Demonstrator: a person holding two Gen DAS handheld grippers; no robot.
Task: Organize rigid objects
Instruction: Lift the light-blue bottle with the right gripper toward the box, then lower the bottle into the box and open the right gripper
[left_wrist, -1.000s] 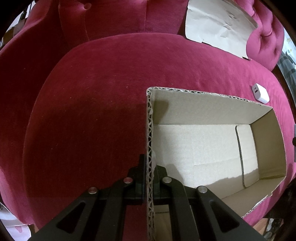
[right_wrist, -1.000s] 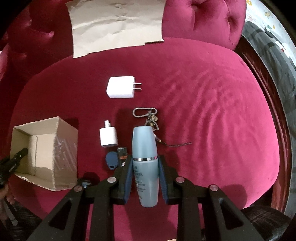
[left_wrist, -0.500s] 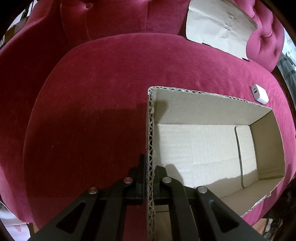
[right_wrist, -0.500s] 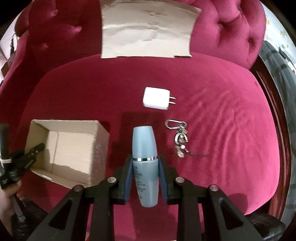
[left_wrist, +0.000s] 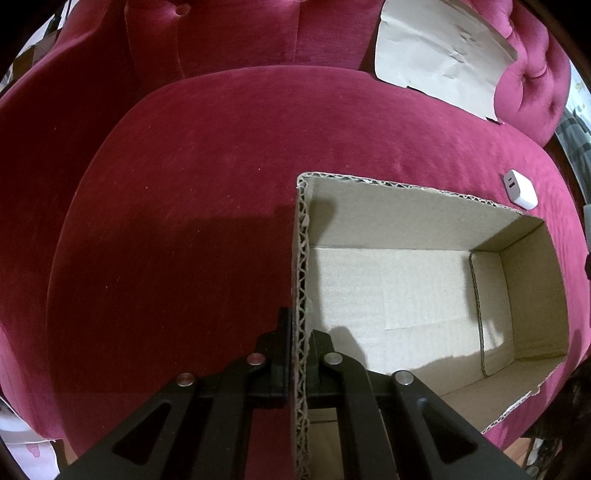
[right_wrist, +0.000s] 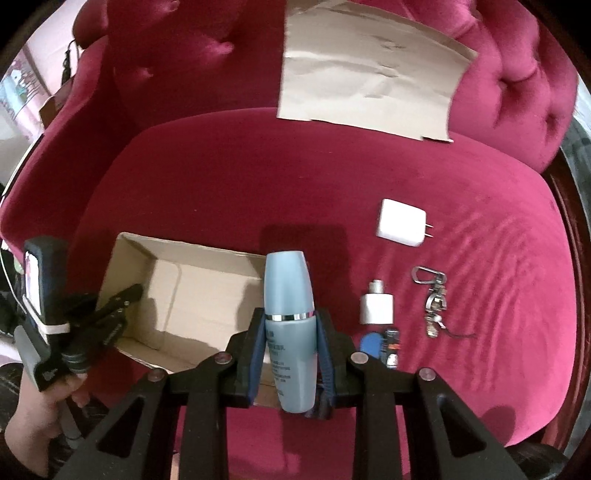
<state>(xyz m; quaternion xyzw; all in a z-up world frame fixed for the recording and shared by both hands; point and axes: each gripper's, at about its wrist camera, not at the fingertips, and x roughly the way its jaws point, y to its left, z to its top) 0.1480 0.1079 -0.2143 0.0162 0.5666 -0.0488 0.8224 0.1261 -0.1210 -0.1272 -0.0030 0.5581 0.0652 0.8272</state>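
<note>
The right gripper (right_wrist: 291, 354) jaws grasp a pale blue bottle (right_wrist: 290, 317) with a silver band, above the near right edge of the open cardboard box (right_wrist: 199, 295). The bottle's printed label is too blurred to read. The left gripper (left_wrist: 300, 347) jaws are clenched on the box's left wall.

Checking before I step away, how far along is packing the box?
Nothing packed: the box is empty. Left gripper pinches its wall; right gripper holds the bottle. Left on the sofa: charger, small adapter, keychain, blue tag.

Open cardboard box (right_wrist: 177, 291) — interior unobstructed.
</note>
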